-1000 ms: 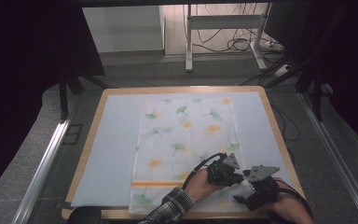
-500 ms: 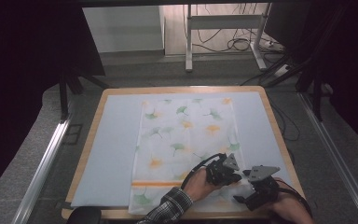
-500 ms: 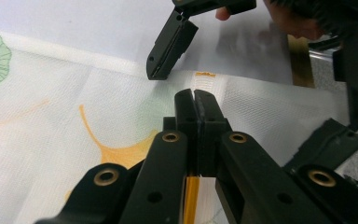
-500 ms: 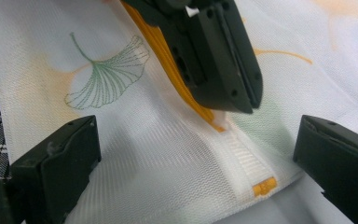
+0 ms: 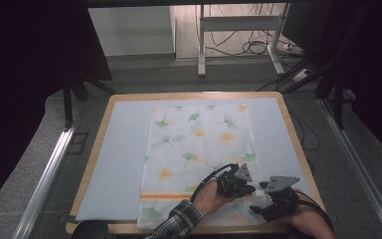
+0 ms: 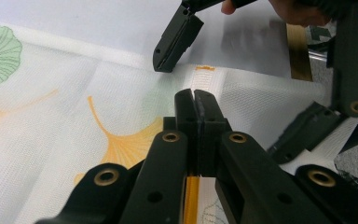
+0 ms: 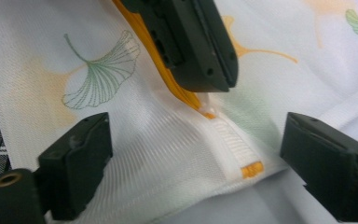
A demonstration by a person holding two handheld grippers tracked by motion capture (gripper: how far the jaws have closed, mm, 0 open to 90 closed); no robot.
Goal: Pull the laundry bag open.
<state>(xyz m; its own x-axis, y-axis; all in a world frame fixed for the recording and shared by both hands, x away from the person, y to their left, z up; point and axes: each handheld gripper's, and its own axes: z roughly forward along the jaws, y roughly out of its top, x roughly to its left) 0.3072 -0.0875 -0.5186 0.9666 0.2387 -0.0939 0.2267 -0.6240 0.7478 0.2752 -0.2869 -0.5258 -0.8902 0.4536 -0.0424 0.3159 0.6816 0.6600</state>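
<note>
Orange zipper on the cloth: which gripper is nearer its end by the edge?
Left. The left gripper is shut on the orange zipper, right at that end. The right gripper is open, its jaws spread either side of the white tab beyond it.

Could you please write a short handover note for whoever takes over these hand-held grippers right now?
Left hand-held gripper: jaws shut on the orange zipper near the right edge of the leaf-print mesh bag.
Right hand-held gripper: jaws open, straddling the white zipper end tab at that edge, not yet gripping.
The bag lies flat on the pale mat, near the table's front.
Done: left grip set.
Left: probably shut the right on the end tab, then run the zipper; I cannot tell whether it is open or closed.
</note>
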